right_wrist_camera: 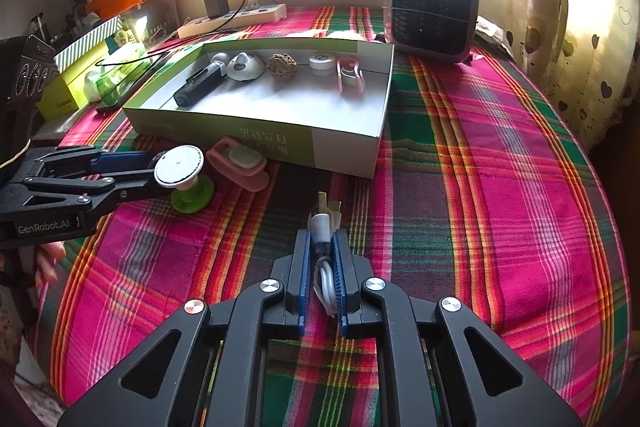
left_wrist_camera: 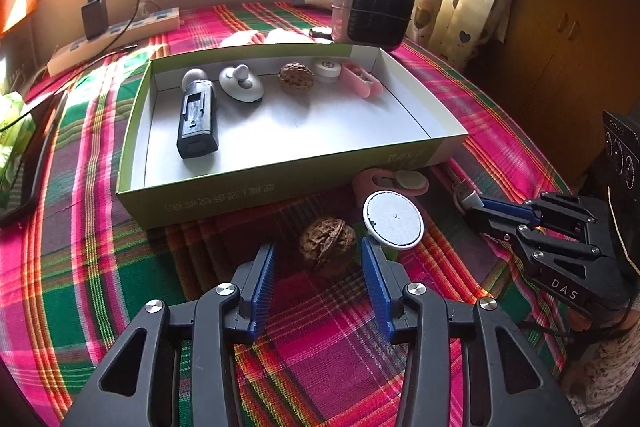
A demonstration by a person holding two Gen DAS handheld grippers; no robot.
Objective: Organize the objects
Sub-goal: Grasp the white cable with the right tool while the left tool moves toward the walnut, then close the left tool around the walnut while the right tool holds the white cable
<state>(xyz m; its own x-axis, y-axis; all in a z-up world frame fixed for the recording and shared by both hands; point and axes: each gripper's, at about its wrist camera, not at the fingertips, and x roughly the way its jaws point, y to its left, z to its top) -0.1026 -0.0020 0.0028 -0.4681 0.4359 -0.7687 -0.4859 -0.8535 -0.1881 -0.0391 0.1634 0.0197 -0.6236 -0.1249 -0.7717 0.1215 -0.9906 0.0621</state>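
The left claw [left_wrist_camera: 318,267] is standing wide open, low over the plaid-covered desk [right_wrist_camera: 500,187], with a loose walnut [left_wrist_camera: 328,241] sitting between its blue pads but not pressed by them. The right claw [right_wrist_camera: 320,251] is clamped shut on a white cable with a USB plug [right_wrist_camera: 322,227], the plug poking out past the fingertips and the cord looped back between the pads.

The shallow green-and-white box [left_wrist_camera: 248,187] is lying just beyond both claws, already holding a row along its far wall: a black handled device [left_wrist_camera: 197,119], a grey knob [left_wrist_camera: 241,83], a second walnut [left_wrist_camera: 296,78], a small white round case [left_wrist_camera: 327,68] and a pink clip [left_wrist_camera: 362,79].

Risks as I judge them:
- The walnut is round and hard, so if the pads are closing off-centre it is likely squirting out and rolling across the cloth.
- A white disc on a green base [right_wrist_camera: 180,167] is crowding the left claw's right finger; closing or lifting carelessly could be knocking it over or dragging it along.
- A pink clip with a pale pad [right_wrist_camera: 242,161] is lying against the box's near wall, in the way of a low carry towards the box.
- The cable is being held by a thin section, so the loose loop may be slipping or snagging on the box rim.
- Both claws are working near each other, so simultaneous moves towards the box risk a collision.
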